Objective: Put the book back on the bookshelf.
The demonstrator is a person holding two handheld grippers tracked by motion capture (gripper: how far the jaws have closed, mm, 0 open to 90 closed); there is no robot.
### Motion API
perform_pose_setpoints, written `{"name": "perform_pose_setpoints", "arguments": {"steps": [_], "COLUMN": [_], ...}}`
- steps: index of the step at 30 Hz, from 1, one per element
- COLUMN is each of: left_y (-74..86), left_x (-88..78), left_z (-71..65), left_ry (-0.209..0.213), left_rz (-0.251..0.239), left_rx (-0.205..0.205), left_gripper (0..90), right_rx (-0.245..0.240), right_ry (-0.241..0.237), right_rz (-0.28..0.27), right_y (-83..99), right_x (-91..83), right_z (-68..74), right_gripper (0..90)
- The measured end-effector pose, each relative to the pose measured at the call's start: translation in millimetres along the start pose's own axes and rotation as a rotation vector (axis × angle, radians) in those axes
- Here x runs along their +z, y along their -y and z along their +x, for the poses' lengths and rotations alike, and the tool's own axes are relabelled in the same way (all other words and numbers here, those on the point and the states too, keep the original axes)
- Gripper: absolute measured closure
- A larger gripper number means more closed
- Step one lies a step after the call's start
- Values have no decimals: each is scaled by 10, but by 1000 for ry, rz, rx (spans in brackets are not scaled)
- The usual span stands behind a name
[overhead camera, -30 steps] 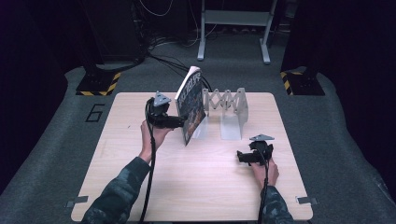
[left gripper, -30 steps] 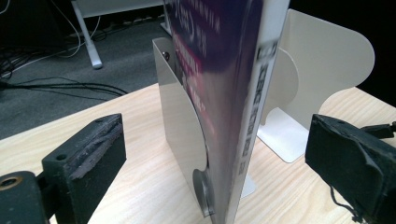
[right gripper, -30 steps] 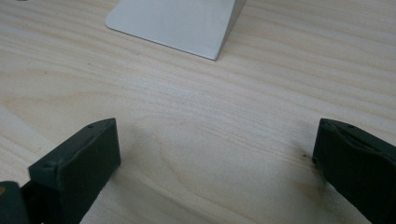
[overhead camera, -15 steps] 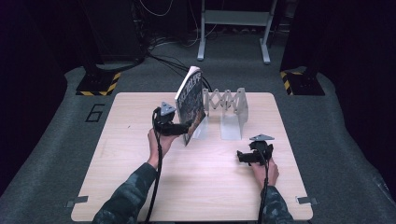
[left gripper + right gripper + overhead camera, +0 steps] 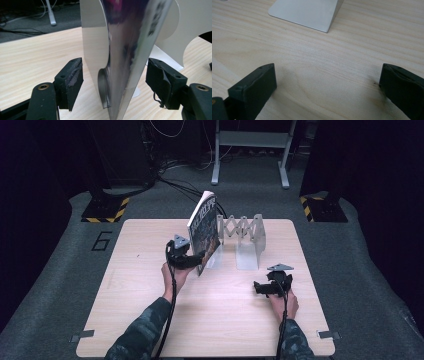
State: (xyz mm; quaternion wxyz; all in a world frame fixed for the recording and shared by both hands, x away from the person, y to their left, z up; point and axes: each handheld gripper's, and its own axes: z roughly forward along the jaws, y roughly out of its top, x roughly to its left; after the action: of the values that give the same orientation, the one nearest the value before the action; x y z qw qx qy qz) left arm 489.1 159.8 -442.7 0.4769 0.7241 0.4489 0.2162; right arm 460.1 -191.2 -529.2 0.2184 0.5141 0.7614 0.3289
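A glossy book point(image 5: 204, 226) stands on edge, leaning against the left end of a white accordion rack point(image 5: 246, 231). My left gripper point(image 5: 194, 261) is at the book's lower near corner. In the left gripper view the book point(image 5: 130, 50) and a white panel point(image 5: 93, 42) against its side stand between the jaws of my left gripper point(image 5: 115, 90). The jaws have just been closing, but a gap shows at each pad, so it is open. My right gripper point(image 5: 257, 287) rests low at the table's right, open, with bare wood between the jaws of the right gripper point(image 5: 327, 85).
The light wooden table point(image 5: 150, 320) has free room in front and at the left. The rack's flat base plate point(image 5: 304, 12) lies just ahead of the right gripper. Cables and a metal frame point(image 5: 250, 140) are on the dark floor behind.
My left gripper has come down and a little right along the book to its lower corner, and its jaws stand narrower. The right hand has kept still.
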Motion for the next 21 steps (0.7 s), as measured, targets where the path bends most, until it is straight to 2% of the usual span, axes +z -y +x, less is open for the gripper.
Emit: {"name": "perform_pose_setpoints", "arguments": {"steps": [2,7,11,12,16,21], "left_y": [33,149,190,200,227,238], "left_x": [38,147,177,188,220,224], "left_z": [4,8,-33,-49,-59,-20], "left_ry": [-2,13,-30,-27,-34,-34], "left_rz": [4,30,30,29,38,49], "left_rx": [9,-26,-33,-35,-33,-59], "left_gripper": [356,461,593,624,674,761], "right_rx": [0,1,1,1,1,1], "right_ry": [1,0,0,0,1,-1], "right_rz": [0,-1,-1,-1,-1,0], "right_y": [0,0,0,0,0,-1], "right_x": [0,0,0,0,0,-1], "right_z": [0,-1,-1,-1,-1,-3], "right_gripper": [6,8,8,9,9,11]}}
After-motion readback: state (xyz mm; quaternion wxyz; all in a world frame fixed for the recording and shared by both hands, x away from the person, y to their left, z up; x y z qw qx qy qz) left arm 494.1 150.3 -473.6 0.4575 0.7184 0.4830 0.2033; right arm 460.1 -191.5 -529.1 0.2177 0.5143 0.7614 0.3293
